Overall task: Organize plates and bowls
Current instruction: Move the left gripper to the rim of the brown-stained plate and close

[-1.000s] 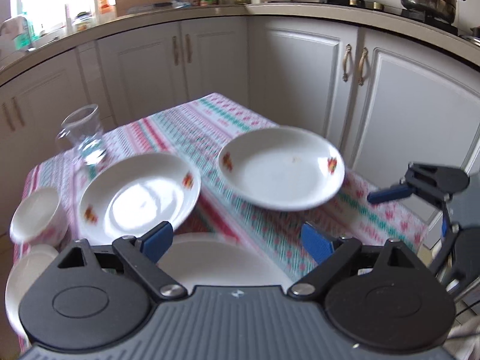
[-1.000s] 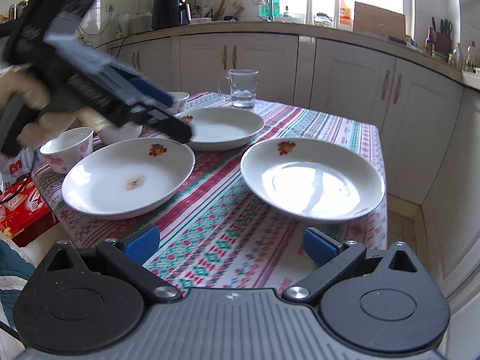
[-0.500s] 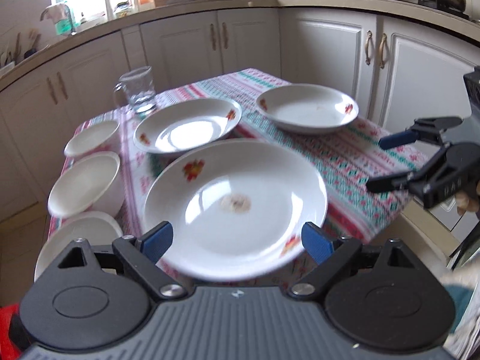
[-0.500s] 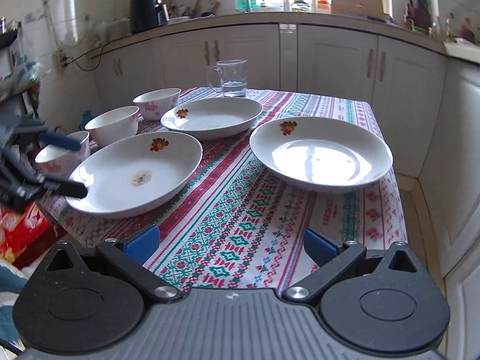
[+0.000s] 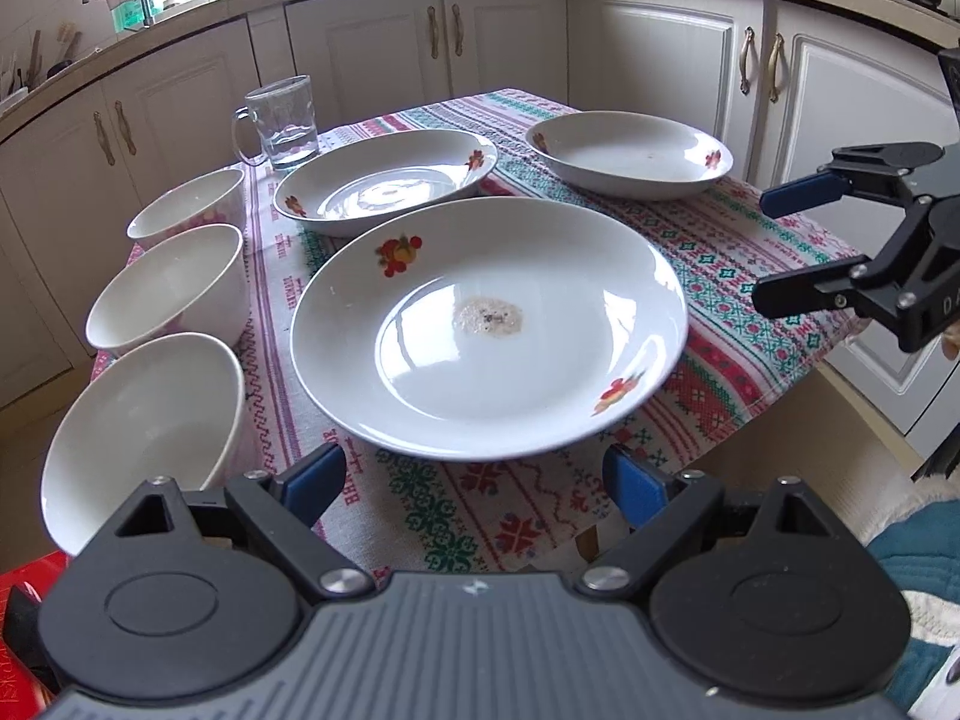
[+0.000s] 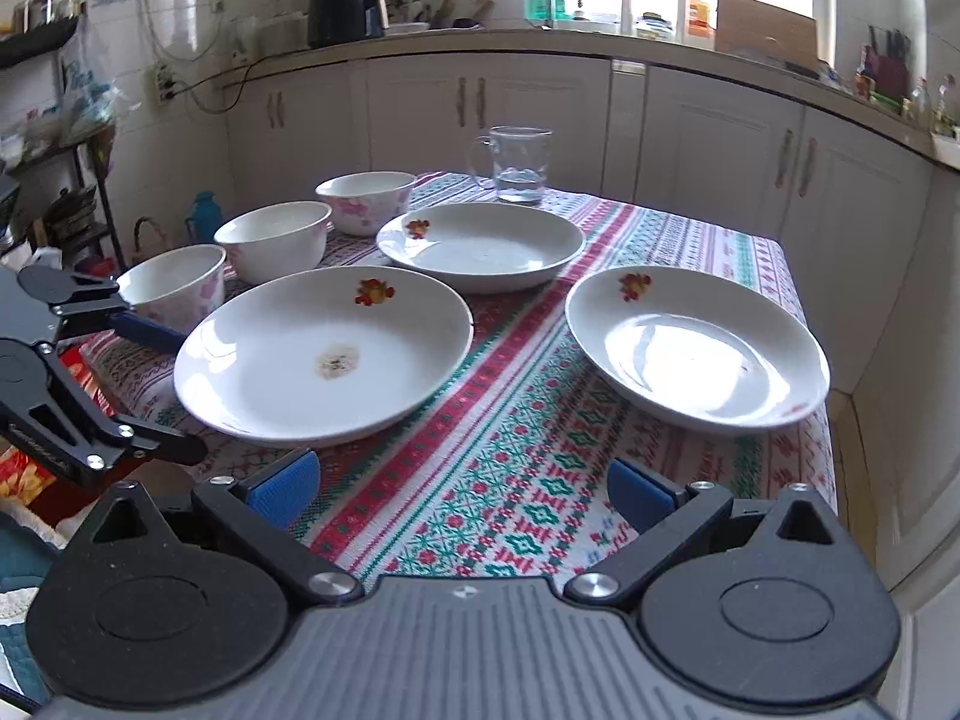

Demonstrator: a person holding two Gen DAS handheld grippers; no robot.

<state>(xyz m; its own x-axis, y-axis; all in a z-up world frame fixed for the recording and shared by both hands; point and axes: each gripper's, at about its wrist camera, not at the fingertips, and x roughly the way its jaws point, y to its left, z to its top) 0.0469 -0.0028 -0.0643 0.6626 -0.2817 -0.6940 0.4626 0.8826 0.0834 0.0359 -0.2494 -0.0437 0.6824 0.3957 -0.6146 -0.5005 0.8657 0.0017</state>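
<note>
Three white plates with red flower marks lie on the patterned tablecloth: a near plate with a brown stain [image 5: 489,330] [image 6: 324,354], a middle plate [image 5: 387,186] [image 6: 480,246] and a right plate [image 5: 630,153] [image 6: 696,348]. Three white bowls stand in a row along the left edge: near [image 5: 144,420] [image 6: 174,282], middle [image 5: 168,288] [image 6: 273,237] and far [image 5: 186,207] [image 6: 366,198]. My left gripper [image 5: 474,480] is open and empty, just before the stained plate's near rim. My right gripper [image 6: 459,489] is open and empty over the table's near edge.
A glass mug [image 5: 279,123] [image 6: 516,165] with some water stands at the far end of the table. White kitchen cabinets [image 6: 690,144] and a counter run behind and to the right. A red packet [image 5: 24,600] lies low at the left.
My left gripper has swung back and lowered from over the plates to the near table edge, facing the stained plate. My right gripper has drawn back slightly and turned left. Both stayed open.
</note>
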